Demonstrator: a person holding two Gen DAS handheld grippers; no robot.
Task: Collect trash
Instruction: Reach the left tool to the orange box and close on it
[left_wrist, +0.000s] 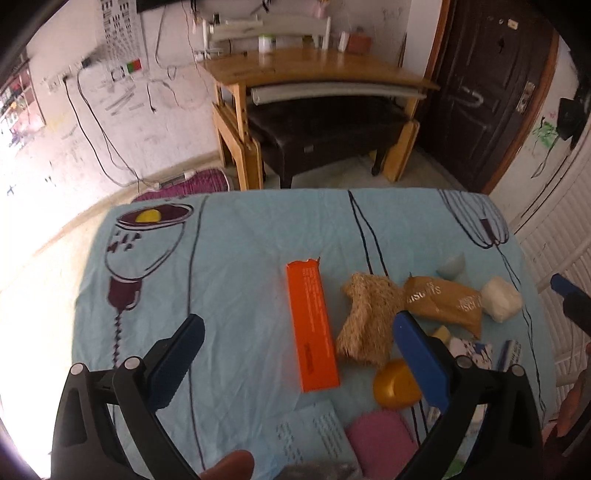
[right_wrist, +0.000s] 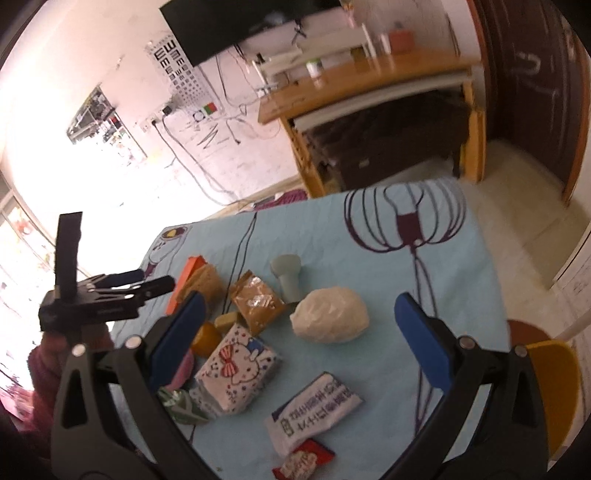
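Hovering above blue tablecloth (left_wrist: 236, 258), left gripper (left_wrist: 295, 332) spread wide, nothing pinched. Orange box (left_wrist: 313, 328) lies flat between its fingers, long axis running away from camera, torn end far, side print too small to read. Right of it: straw-coloured fibre pad (left_wrist: 365, 317), then brown wrapper (left_wrist: 443, 301) with upside-down "BISCUITS", then white wad (left_wrist: 500, 299). Gold cap (left_wrist: 395, 384) just beside pad's near end. Right gripper (right_wrist: 299, 325) also spread, empty, above white wad (right_wrist: 330, 319); cartoon-cat tissue pack (right_wrist: 236, 369) and white sachet (right_wrist: 314, 410) with non-Latin print lie nearer
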